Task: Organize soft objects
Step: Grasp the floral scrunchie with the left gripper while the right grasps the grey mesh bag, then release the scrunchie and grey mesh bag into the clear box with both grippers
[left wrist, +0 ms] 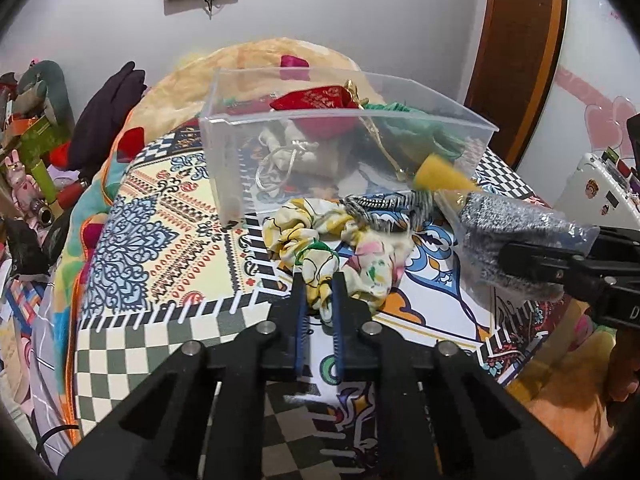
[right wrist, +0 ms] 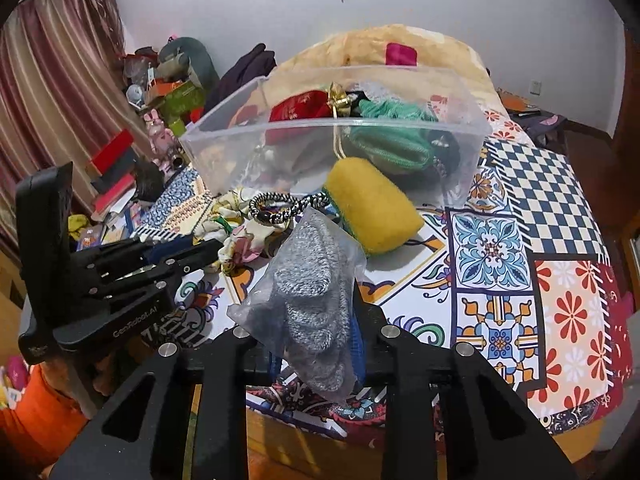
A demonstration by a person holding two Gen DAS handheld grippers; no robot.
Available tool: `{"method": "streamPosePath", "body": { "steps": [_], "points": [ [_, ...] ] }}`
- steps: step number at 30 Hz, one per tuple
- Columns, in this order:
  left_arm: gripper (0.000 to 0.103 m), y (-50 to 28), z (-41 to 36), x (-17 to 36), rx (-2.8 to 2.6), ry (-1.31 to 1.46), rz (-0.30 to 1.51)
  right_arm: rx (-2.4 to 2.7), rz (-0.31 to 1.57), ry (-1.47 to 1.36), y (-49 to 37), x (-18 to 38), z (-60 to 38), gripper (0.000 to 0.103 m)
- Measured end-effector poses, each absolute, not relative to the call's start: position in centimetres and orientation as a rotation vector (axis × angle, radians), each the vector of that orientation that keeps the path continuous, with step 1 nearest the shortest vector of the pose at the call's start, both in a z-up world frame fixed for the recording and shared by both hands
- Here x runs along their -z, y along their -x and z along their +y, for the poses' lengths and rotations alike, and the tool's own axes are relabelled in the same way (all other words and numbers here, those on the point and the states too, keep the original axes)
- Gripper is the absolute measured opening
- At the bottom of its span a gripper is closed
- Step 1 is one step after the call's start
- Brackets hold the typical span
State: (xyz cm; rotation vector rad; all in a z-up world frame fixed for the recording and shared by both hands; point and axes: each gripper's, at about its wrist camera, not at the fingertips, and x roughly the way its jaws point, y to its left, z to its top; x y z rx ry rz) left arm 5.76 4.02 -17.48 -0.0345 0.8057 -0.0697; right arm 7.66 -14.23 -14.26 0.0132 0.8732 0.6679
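Right gripper (right wrist: 316,320) was what we had clamped on the bagged grey knit piece (right wrist: 308,300), a speckled fabric item sealed in a clear plastic sleeve, held up off the patterned bedspread (right wrist: 520,240). Our left gripper (left wrist: 318,292) was pinched narrow on a fold of the floral scrunchie (left wrist: 340,248), most of which lay on the spread.

We took the clear plastic bin (left wrist: 248,160) as our landmark. It already held a red pouch (left wrist: 320,100), a green knit item (right wrist: 392,144) and a pale drawstring bag (left wrist: 288,148). The scrunchie sat just in front of the bin's near wall, touching a black-and-white braided band (right wrist: 280,206); a yellow sponge (right wrist: 372,208) lay against that same wall, further right.

We judged the bagged piece the likelier to go in next: its long axis pointed roughly toward the bin, which lay straight ahead of the right gripper, beyond the sponge. It would have to clear the near rim.
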Motion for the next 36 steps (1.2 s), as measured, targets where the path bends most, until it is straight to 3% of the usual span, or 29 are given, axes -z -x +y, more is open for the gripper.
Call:
{"method": "streamPosePath", "body": {
  "steps": [16, 26, 36],
  "points": [
    [0.007, -3.3, 4.2, 10.4, 0.114, 0.062, 0.617, -0.659, 0.735, -0.042, -7.6, 10.1, -14.9, 0.024],
    [0.007, -6.5, 3.2, 5.8, 0.132, 0.068, 0.514, -0.574, 0.61, -0.068, -10.9, 6.2, -16.2, 0.024],
    [0.007, -11.4, 2.1, 5.2, 0.089, 0.03, 0.515, -0.525, 0.553, -0.088, -14.7, 4.4, -15.8, 0.024]
  ]
}}
